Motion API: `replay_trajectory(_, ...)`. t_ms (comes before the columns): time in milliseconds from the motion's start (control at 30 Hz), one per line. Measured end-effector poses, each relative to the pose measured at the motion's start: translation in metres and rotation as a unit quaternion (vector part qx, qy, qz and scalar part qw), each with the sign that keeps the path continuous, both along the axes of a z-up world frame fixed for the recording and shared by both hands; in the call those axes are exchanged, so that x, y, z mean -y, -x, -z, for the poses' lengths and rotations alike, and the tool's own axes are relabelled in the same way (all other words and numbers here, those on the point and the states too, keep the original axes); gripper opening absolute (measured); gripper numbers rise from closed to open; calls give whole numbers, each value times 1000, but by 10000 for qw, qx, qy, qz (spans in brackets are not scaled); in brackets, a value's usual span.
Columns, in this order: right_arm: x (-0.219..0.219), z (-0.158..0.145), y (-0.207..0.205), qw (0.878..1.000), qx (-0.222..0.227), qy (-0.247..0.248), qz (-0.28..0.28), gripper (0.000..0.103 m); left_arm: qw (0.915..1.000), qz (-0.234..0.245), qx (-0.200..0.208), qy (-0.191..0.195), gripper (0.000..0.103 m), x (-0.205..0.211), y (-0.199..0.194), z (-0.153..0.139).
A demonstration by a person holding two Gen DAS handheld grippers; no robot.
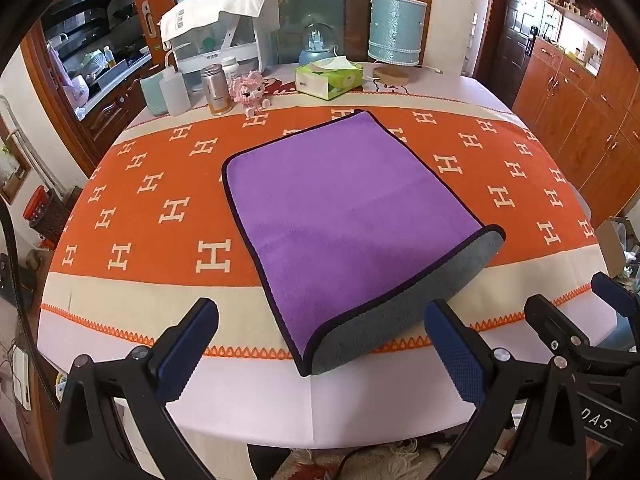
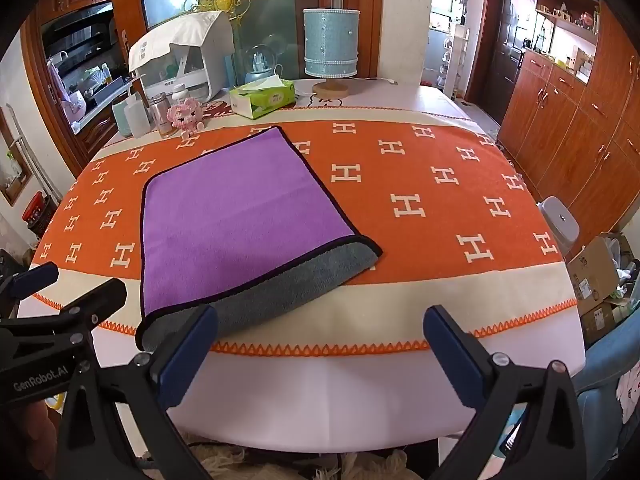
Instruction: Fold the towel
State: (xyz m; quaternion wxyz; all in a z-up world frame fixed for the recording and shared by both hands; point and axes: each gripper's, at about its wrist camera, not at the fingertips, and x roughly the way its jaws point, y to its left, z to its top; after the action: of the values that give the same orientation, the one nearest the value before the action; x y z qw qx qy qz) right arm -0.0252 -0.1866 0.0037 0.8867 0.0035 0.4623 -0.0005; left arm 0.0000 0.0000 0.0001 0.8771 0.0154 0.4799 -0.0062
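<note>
A purple towel [image 1: 336,208] with a dark hem lies folded on the orange H-patterned tablecloth [image 1: 152,200], its grey underside showing along the near edge [image 1: 400,304]. It also shows in the right wrist view [image 2: 240,220], left of centre. My left gripper [image 1: 320,344] is open and empty, held above the table's near edge just in front of the towel. My right gripper [image 2: 320,344] is open and empty, to the right of the towel's near edge. The right gripper shows at the right edge of the left wrist view [image 1: 580,320].
At the table's far side stand bottles [image 1: 176,88], a pink toy [image 1: 252,92], a green tissue box [image 1: 328,78], a blue lamp [image 1: 396,32] and a white appliance [image 1: 224,28]. Wooden cabinets [image 2: 568,120] line the right wall. A grey stool [image 2: 560,220] and cardboard boxes [image 2: 596,276] stand to the right.
</note>
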Motion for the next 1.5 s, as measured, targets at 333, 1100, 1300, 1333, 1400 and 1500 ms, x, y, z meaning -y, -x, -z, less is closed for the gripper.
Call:
replay_trajectory(333,0,0,0,10000,7,12,-2,102,10000,4,-19,38,102,1,0,0)
replay_trajectory(1100,-2,-2,2,10000,35,31,15,102,9999,33,-63,96,102,3,0,5)
replay_trajectory(1300,1,-5,2,10000,50,36,13,102,9999,32,-65,97,102,3,-1,5)
replay_trajectory(1333,1,-5,2,10000,51,40,15,102,9999,32,-68,98,102,3,-1,5)
replay_trajectory(1400,1,-5,2,10000,49,33,14,102,9999,32,-64,93,102,3,-1,5)
replay_trajectory(1500,1,-5,2,10000,55,41,16,103,9999,30,-64,102,102,3,0,5)
